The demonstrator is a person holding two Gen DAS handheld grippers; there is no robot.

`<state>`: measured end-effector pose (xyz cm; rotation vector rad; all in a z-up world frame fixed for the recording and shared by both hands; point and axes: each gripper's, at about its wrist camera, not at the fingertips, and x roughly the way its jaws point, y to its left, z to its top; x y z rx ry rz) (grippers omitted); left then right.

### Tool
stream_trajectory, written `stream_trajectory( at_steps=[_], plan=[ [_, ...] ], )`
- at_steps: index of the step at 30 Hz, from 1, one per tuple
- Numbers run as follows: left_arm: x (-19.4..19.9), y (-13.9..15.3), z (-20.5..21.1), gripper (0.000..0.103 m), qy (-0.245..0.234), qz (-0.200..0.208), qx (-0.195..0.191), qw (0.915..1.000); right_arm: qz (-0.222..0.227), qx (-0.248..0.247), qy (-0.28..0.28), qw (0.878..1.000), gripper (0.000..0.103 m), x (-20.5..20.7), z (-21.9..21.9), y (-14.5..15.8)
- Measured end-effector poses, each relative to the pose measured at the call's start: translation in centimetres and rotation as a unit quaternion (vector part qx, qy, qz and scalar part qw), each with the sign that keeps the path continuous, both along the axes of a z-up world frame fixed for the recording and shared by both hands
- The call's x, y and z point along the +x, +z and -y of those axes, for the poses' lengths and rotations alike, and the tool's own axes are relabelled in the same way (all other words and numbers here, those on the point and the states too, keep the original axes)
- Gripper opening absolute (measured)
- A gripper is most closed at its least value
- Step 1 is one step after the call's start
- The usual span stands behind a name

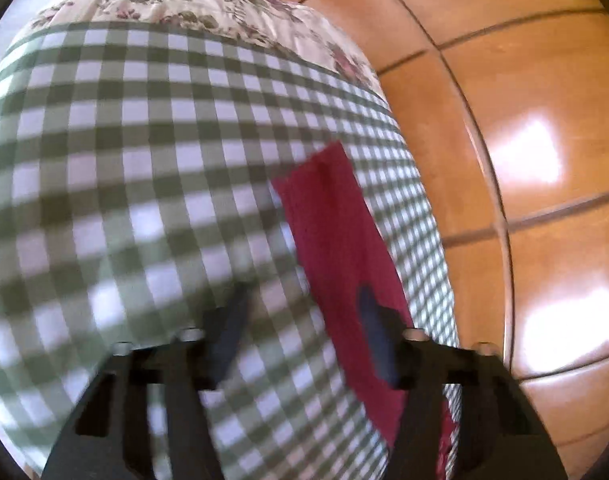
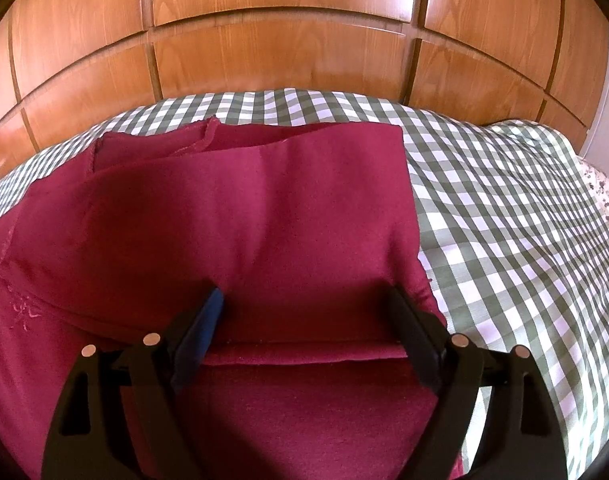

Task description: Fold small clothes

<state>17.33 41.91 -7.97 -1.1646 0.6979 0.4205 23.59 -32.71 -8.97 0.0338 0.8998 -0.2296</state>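
A dark red garment (image 2: 244, 220) lies partly folded on a green-and-white checked bedspread (image 2: 504, 220), with one folded edge running across just in front of my right gripper (image 2: 306, 300). That gripper stands open and wide above the garment, its fingertips (image 2: 212, 304) low over the cloth and nothing pinched between them. In the blurred left wrist view, a strip of the red garment (image 1: 332, 232) shows near the bed's right edge. My left gripper (image 1: 300, 312) hangs over the checked bedspread (image 1: 144, 160), jaws apart with nothing between them; its right finger overlaps the garment's edge.
Glossy wooden wardrobe panels (image 2: 284, 40) rise right behind the bed and fill the right side of the left wrist view as wardrobe panels (image 1: 524, 120). A floral quilt (image 1: 208, 0) lies at the bed's far end, also showing as a floral quilt (image 2: 608, 192) at the right.
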Motion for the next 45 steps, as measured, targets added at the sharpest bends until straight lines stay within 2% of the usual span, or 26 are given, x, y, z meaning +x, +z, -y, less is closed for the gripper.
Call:
stream_trajectory(
  at_steps=[2, 8, 9, 11, 13, 16, 20, 24, 28, 31, 33, 34, 37, 38, 39, 41, 43, 45],
  plan=[
    [0.9, -0.3, -0.8, 0.026, -0.001, -0.009, -0.002, 1.0, -0.001, -0.002, 0.0, 1.0, 0.084, 0.0, 0.0, 0.0],
    [2.5, -0.4, -2.0, 0.024, 0.004, -0.017, 0.002, 0.9998, -0.002, -0.007, 0.0, 1.0, 0.084, -0.1, 0.0, -0.1],
    [2.9, -0.3, -2.1, 0.013, -0.002, -0.019, 0.009, 0.9998, -0.002, -0.007, 0.0, 1.0, 0.084, -0.1, 0.0, -0.2],
    [3.3, 0.5, -1.2, 0.006, -0.021, -0.024, 0.046, 0.9984, -0.002, -0.007, 0.0, 1.0, 0.084, -0.1, 0.0, -0.2],
    [3.9, 1.6, -0.9, 0.005, -0.035, -0.015, 0.077, 0.9963, -0.002, -0.007, 0.0, 1.0, 0.084, -0.1, 0.0, -0.2],
    [4.4, 4.0, 1.9, 0.005, -0.075, 0.016, 0.112, 0.9908, -0.001, -0.006, 0.001, 1.0, 0.084, -0.1, 0.1, -0.1],
    [4.9, 7.1, 8.6, 0.005, -0.158, 0.062, 0.153, 0.9736, -0.001, -0.006, 0.001, 1.0, 0.084, -0.1, 0.1, -0.2],
    [5.9, 8.2, 16.5, 0.005, -0.242, 0.083, 0.181, 0.9496, -0.001, -0.006, 0.0, 1.0, 0.084, -0.1, 0.0, -0.2],
    [7.2, 7.2, 24.6, 0.005, -0.319, 0.088, 0.188, 0.925, -0.001, -0.006, 0.0, 1.0, 0.084, 0.0, 0.0, -0.3],
    [8.1, 5.6, 30.0, 0.005, -0.373, 0.077, 0.184, 0.9062, -0.003, -0.003, -0.001, 1.0, 0.084, 0.0, 0.1, -0.3],
    [8.6, 4.5, 33.1, 0.006, -0.404, 0.061, 0.202, 0.8899, -0.006, -0.003, -0.001, 1.0, 0.084, 0.1, 0.1, -0.1],
    [8.5, 4.1, 34.2, 0.006, -0.415, 0.052, 0.21, 0.884, -0.008, -0.004, 0.0, 1.0, 0.084, 0.1, 0.1, 0.1],
    [7.8, 3.4, 35.2, 0.026, -0.431, 0.041, 0.221, 0.8741, -0.012, 0.006, -0.004, 1.0, 0.085, 0.1, -0.3, 1.1],
    [7.2, 3.5, 35.1, 0.041, -0.426, 0.039, 0.233, 0.8732, -0.003, 0.022, -0.001, 1.0, 0.086, -0.1, -0.6, 1.7],
    [6.9, 3.5, 34.7, 0.049, -0.42, 0.04, 0.244, 0.8732, 0.008, 0.039, 0.005, 0.999, 0.086, -0.3, -1.1, 2.4],
    [6.1, 3.7, 33.9, 0.051, -0.41, 0.044, 0.259, 0.8736, 0.027, 0.08, 0.037, 0.996, 0.086, -0.5, -3.2, 4.0],
    [5.1, 3.7, 32.8, 0.051, -0.395, 0.035, 0.272, 0.8765, 0.02, 0.15, 0.096, 0.984, 0.083, -0.1, -6.2, 4.9],
    [4.1, 3.5, 31.2, 0.051, -0.375, 0.019, 0.281, 0.8833, 0.001, 0.193, 0.148, 0.97, 0.073, 0.5, -9.3, 5.1]
  ],
)
